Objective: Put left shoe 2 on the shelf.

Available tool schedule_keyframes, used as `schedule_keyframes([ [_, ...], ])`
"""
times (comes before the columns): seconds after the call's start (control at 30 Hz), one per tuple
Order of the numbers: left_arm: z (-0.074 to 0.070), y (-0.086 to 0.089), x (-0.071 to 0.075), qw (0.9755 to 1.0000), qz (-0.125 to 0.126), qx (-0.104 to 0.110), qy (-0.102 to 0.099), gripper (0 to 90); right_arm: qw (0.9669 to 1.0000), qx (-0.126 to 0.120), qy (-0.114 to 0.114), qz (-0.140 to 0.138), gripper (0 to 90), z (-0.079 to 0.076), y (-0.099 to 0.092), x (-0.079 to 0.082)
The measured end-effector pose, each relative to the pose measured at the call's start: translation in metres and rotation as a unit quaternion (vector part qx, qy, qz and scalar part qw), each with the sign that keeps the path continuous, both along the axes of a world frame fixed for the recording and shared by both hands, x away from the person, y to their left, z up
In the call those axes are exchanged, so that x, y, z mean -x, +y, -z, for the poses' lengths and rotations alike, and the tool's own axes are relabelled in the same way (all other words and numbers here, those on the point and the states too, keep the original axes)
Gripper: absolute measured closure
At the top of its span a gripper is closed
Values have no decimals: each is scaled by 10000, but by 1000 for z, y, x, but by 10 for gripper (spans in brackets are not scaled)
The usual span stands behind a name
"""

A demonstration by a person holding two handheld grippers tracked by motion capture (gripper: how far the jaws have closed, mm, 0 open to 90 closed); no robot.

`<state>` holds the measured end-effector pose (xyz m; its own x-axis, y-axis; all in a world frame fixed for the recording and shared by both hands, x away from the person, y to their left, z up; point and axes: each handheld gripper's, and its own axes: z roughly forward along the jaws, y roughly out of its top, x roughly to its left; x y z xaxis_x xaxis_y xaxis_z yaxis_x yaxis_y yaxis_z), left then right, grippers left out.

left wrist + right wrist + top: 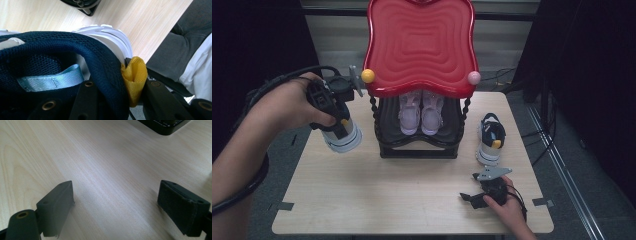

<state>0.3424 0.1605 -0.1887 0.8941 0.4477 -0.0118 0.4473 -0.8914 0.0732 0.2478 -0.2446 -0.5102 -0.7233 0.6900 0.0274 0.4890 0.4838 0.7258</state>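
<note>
My left gripper (339, 119) is shut on the heel of a navy shoe (344, 137) with a white sole, held in the air left of the rack. In the left gripper view one jaw sits inside the navy mesh collar (75, 47) and the other outside, against the yellow heel tab (134, 75); the left gripper (120, 91) clamps the heel wall. The matching navy shoe (490, 137) stands on the table to the right of the rack. My right gripper (472, 197) rests low at the front right, and its view shows it (116, 205) open over bare wood.
A rack with a red wavy top (419, 45) and a black lower shelf stands at the back middle of the wooden table (387, 200). A pair of lilac shoes (421, 112) sits on that lower shelf. Dark floor and cables lie to the right.
</note>
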Motion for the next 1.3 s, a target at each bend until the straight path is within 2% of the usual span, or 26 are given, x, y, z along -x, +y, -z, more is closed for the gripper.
schedule_keyframes([
  [0.27,-32,-4,0,9998,108,-167,-26,731,10000,5,25,-6,131,0,0,0],
  [0.37,-44,-4,-1,9997,136,-159,-125,730,10000,5,22,-6,131,0,0,0],
  [0.4,-44,-4,-1,9997,136,-159,-125,731,10000,4,24,-5,131,0,0,0],
  [0.43,-52,-4,0,9995,148,-168,-208,731,10000,5,22,-8,131,0,0,0],
  [0.47,-52,-4,0,9995,148,-168,-208,730,10000,5,22,-8,131,0,0,0],
  [0.5,-61,-4,0,9994,133,-134,-280,731,10000,6,21,-10,131,0,0,0],
  [0.63,-76,-5,-2,9992,132,-124,-359,730,10000,-3,20,-2,131,0,0,0],
  [0.8,-91,-10,-1,9986,188,-88,-486,730,10000,-6,24,3,131,0,0,0],
  [1.0,-109,-20,5,9973,302,-180,-649,729,10000,-13,37,-8,131,0,0,0],
  [1.07,-113,-24,6,9968,254,-168,-737,728,10000,-3,22,-5,131,0,0,0],
  [1.1,-116,-27,6,9963,308,-234,-761,729,10000,-11,35,-9,131,0,0,0],
  [1.23,-119,-35,7,9955,392,-242,-824,728,10000,-10,35,-9,131,0,0,0],
  [1.3,-122,-42,7,9944,492,-249,-905,728,10000,-8,32,-10,131,0,0,0],
])
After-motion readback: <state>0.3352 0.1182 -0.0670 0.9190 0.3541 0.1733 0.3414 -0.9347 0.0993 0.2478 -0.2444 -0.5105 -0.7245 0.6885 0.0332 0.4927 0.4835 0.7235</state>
